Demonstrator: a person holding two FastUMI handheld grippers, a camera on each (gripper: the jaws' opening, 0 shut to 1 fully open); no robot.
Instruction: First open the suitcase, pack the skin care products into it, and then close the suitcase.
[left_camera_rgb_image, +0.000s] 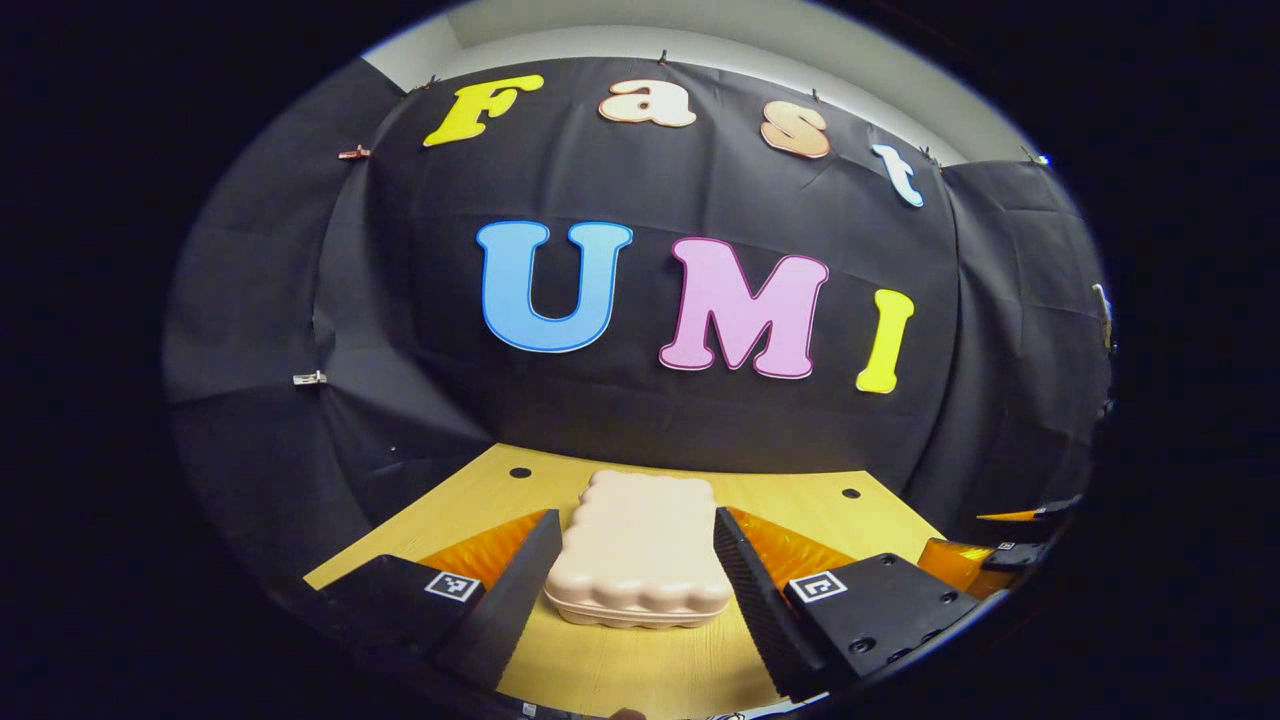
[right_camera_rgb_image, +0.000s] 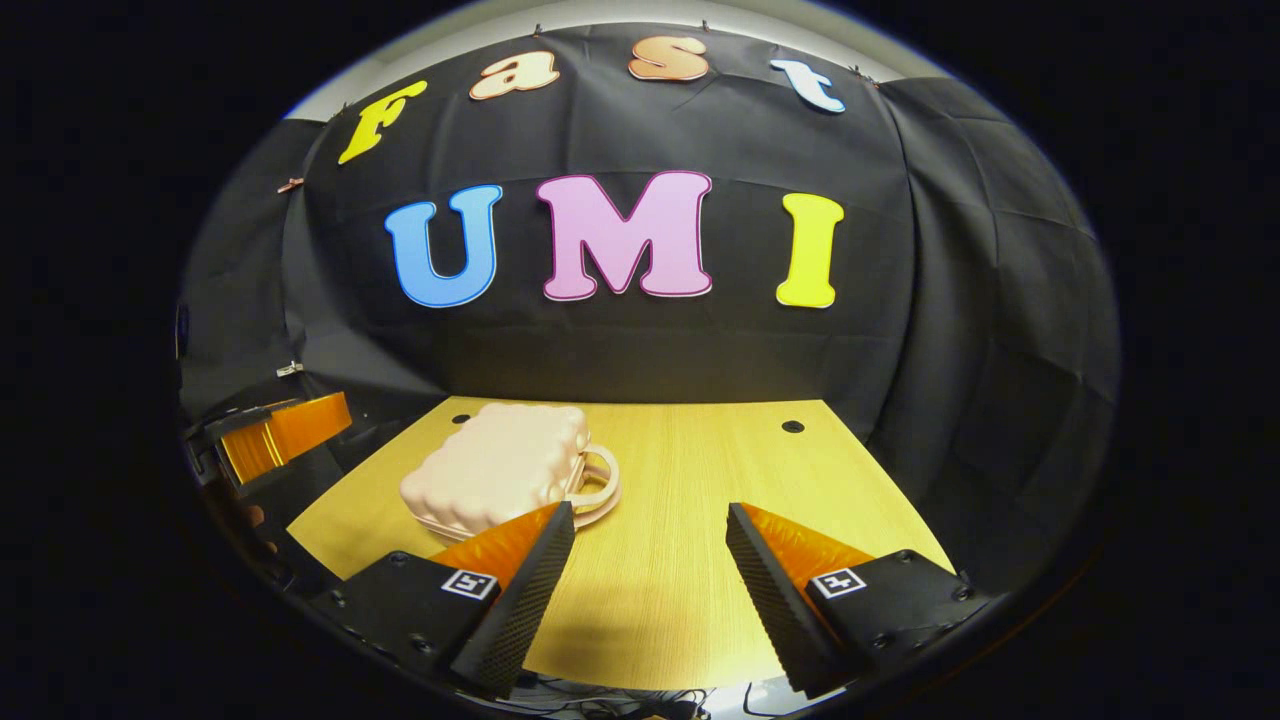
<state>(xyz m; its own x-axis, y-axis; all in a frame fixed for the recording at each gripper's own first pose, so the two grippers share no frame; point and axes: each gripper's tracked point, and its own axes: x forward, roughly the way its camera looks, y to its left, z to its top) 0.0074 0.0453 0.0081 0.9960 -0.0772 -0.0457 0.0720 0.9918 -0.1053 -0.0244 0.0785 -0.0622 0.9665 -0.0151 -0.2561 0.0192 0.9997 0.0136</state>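
On the wooden tabletop (left_camera_rgb_image: 640, 670) a small cream-pink suitcase (left_camera_rgb_image: 640, 552) with a bumpy shell lies flat and shut, and in the left gripper view the left gripper (left_camera_rgb_image: 634, 568) has its jaws spread wide to either side of the case, the fingers close by its two sides but not visibly pressing on it. Seen from the right gripper view, the same suitcase (right_camera_rgb_image: 497, 468) sits toward the left of the table with its looped handle (right_camera_rgb_image: 598, 484) pointing right. The right gripper (right_camera_rgb_image: 650, 570) hangs with jaws parted over bare wood, holding nothing, just beside the handle.
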